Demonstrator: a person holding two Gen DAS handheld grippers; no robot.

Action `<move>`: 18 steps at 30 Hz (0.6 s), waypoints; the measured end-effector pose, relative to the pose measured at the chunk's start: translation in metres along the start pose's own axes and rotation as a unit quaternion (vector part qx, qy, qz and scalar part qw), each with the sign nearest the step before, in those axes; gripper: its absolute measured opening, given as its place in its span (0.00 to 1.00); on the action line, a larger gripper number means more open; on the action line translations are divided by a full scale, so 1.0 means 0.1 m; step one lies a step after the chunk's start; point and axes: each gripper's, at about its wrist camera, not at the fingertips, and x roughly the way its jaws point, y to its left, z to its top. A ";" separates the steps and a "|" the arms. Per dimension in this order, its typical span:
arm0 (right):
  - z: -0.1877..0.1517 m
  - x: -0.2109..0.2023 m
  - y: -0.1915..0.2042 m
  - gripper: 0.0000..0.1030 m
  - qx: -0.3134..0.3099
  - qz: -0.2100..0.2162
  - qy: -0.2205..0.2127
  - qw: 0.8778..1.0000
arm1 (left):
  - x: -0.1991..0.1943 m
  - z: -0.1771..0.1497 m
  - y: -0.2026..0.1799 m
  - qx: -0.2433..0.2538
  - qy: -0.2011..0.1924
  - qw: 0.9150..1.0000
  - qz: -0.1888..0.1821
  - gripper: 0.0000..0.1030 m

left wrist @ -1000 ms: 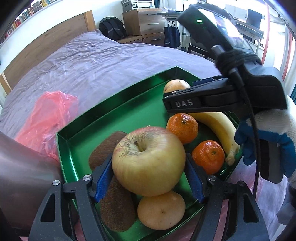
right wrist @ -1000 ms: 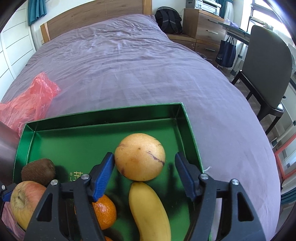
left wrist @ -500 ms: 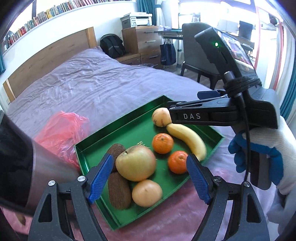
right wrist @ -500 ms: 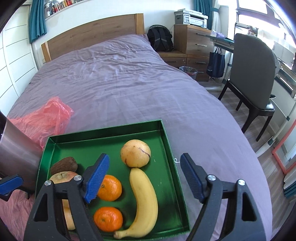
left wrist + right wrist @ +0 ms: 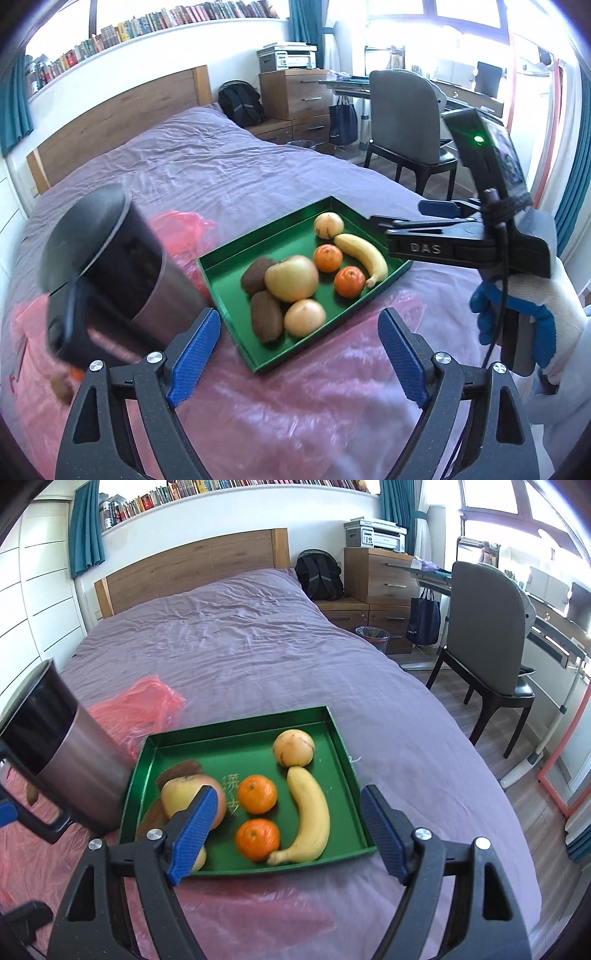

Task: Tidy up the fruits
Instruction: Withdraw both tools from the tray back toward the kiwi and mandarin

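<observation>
Left view: your left gripper is opening, empty, fruit all in the tray; right view: right gripper is wide, empty, above the tray, so sorting looks done, though blurred.

Right gripper open, empty; green tray ahead holds banana, two oranges, apple, possibly kiwis.

Tray on bed w/ fruit in it: banana right, apple left, oranges btwn.
</observation>
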 end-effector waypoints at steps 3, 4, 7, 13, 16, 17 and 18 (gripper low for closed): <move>-0.13 -0.18 0.13 1.00 -0.008 0.001 -0.003 1.000 | -0.16 -0.15 0.11 -0.010 0.001 1.000 0.013 0.82; -0.17 -0.24 0.18 1.00 -0.012 0.001 -0.004 1.000 | -0.22 -0.20 0.16 -0.014 0.000 1.000 0.018 0.82; -0.28 -0.40 0.31 1.00 -0.022 0.007 -0.003 1.000 | -0.36 -0.35 0.28 -0.028 0.000 0.999 0.037 0.82; -0.48 -0.66 0.56 1.00 -0.029 0.023 -0.004 0.999 | -0.62 -0.69 0.59 -0.061 0.002 0.995 0.076 0.82; -0.58 -0.77 0.69 1.00 -0.033 0.032 -0.002 0.999 | -0.73 -0.87 0.73 -0.074 0.003 0.993 0.093 0.82; -0.61 -0.80 0.75 1.00 -0.035 0.035 -0.002 0.999 | -0.77 -0.94 0.78 -0.079 0.004 0.992 0.098 0.82; -0.65 -0.84 0.80 1.00 -0.037 0.038 -0.002 0.999 | -0.80 -1.00 0.84 -0.084 0.006 0.991 0.103 0.82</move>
